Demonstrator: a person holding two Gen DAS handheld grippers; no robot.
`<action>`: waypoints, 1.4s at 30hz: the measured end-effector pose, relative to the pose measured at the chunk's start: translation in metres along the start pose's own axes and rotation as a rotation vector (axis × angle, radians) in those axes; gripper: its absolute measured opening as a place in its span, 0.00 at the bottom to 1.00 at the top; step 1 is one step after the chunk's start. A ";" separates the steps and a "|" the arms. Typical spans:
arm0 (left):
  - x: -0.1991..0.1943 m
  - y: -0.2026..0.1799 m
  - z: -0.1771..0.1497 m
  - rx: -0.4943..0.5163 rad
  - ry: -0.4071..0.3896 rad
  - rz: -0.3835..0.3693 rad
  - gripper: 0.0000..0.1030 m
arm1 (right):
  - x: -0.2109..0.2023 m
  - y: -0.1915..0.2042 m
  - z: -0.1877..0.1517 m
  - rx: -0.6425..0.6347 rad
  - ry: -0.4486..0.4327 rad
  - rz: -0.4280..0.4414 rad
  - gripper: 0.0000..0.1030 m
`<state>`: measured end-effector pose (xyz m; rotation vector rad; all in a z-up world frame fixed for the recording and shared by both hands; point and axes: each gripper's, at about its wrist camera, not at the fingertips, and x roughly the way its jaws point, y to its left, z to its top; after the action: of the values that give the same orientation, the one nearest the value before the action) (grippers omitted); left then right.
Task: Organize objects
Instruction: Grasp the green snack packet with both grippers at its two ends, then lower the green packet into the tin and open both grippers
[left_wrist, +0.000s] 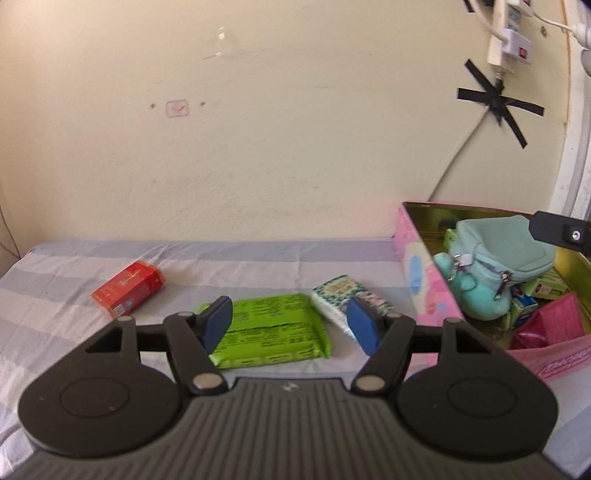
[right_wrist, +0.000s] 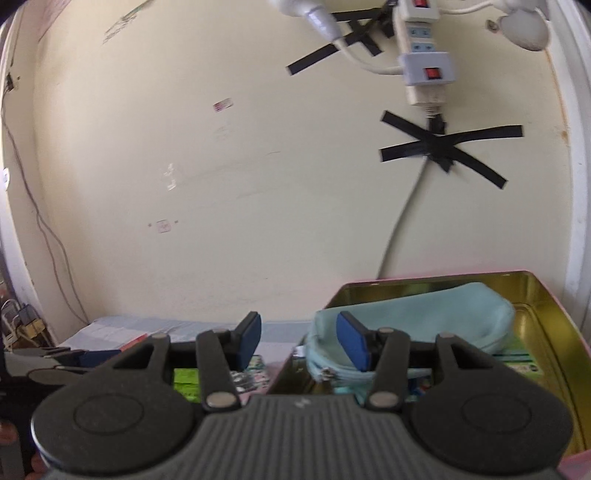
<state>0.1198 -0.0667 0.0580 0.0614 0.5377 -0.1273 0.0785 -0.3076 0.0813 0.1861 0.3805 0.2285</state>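
A: Left gripper (left_wrist: 290, 325)?
B: Jaws apart, empty, above green packet (left_wrist: 271, 330) on the bed (left_wrist: 55, 295). Red box (left_wrist: 127, 288) well left.
A: Right gripper (right_wrist: 299, 341)?
B: Jaws apart, empty, at the pink tin (right_wrist: 546, 295) edge; teal pouch (right_wrist: 424, 314) sits inside.

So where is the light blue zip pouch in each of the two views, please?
Left wrist view: the light blue zip pouch is at the right, lying on top of the other things inside the pink tin box.
Right wrist view: the pouch is right of centre, low, inside the same box, partly behind the right tongs.
Shared landmark: the black tape cross on the wall above the box.
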 end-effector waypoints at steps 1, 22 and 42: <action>0.003 0.013 -0.002 -0.024 0.017 0.005 0.68 | 0.006 0.013 -0.002 -0.019 0.014 0.023 0.46; 0.095 0.110 -0.013 -0.258 0.210 -0.172 0.68 | 0.185 0.131 -0.075 -0.158 0.498 0.124 0.63; -0.025 -0.009 0.036 -0.081 -0.004 -0.352 0.43 | 0.029 0.105 -0.036 -0.344 0.068 0.042 0.42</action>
<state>0.1159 -0.0762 0.1011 -0.1136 0.5459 -0.4487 0.0709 -0.1947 0.0615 -0.1524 0.3991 0.3387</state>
